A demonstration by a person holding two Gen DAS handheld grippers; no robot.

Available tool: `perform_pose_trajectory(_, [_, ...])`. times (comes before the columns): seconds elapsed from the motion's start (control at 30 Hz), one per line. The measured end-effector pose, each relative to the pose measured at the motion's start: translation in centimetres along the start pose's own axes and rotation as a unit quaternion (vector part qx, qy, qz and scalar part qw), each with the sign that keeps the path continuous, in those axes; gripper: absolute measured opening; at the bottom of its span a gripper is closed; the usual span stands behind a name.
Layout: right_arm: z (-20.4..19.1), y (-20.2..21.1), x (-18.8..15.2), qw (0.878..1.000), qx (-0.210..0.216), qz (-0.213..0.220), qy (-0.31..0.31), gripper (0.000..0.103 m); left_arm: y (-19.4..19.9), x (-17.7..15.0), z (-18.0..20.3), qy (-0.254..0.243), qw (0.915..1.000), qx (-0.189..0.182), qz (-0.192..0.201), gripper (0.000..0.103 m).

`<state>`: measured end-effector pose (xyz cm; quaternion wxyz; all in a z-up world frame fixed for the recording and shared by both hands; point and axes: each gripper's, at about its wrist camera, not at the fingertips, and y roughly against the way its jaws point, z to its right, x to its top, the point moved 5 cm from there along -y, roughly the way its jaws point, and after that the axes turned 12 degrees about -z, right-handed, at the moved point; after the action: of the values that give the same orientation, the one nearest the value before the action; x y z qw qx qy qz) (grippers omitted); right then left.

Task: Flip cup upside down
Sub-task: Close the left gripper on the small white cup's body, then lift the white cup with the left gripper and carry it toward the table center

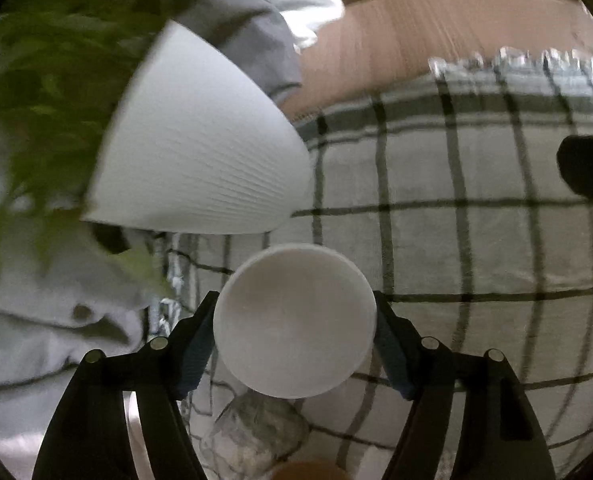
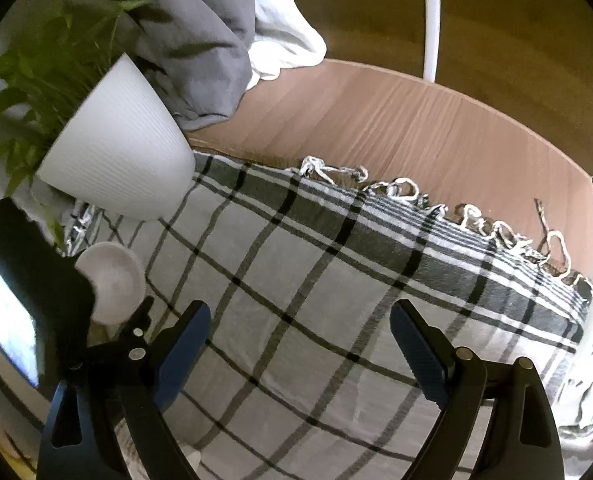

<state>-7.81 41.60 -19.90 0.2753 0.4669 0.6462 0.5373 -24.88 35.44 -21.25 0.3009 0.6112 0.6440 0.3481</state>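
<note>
My left gripper [image 1: 295,334] is shut on a small white cup [image 1: 295,321], one blue pad on each side of its wall. The cup is held above the checked cloth [image 1: 456,240] with a round end facing the camera; I cannot tell if it is the base or the mouth. In the right wrist view the same cup [image 2: 114,280] shows at the left, between the left gripper's fingers. My right gripper [image 2: 300,344] is open and empty, over the checked cloth [image 2: 296,280].
A white ribbed plant pot [image 1: 200,148] with green leaves stands just beyond the cup, also in the right wrist view [image 2: 120,156]. Grey and white fabric [image 2: 200,40] lies behind it. The wooden table [image 2: 396,120] shows beyond the cloth's fringe. A grey stone-like object [image 1: 256,432] lies below the cup.
</note>
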Motion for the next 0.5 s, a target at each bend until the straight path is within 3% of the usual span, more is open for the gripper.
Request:
perform_pose_trajectory(0.13, [-0.3,2.5,0.0,0.999,0.007,0.025,0.023,0.091,3.5,-0.5,-0.9,0.069,0.9975,0.0,0.016,0.071])
perform_pose_trajectory(0.23, [-0.8,4.7,-0.4,0.997,0.013,0.05,0.051,0.091,6.6,-2.6,-1.4,0.141,0.9897,-0.005,0.026,0.071])
perform_pose_trajectory(0.3, [-1.1,5.6,-0.8,0.996,0.015,0.061,0.067,0.091,9.2,-4.7,-1.2,0.195,0.9802,-0.009,0.034,0.071])
perform_pose_trajectory(0.33, [-1.3,6.1,-1.2,0.995,0.019,0.063,0.078,0.091,11.0,-8.3,-1.2,0.214,0.976,-0.01,0.038,0.071])
perform_pose_trajectory(0.5, [-2.8,8.0,-3.5,0.988,0.037,0.073,0.132,0.091,14.6,-13.9,-0.3,0.312,0.9493,0.003,0.04,0.071])
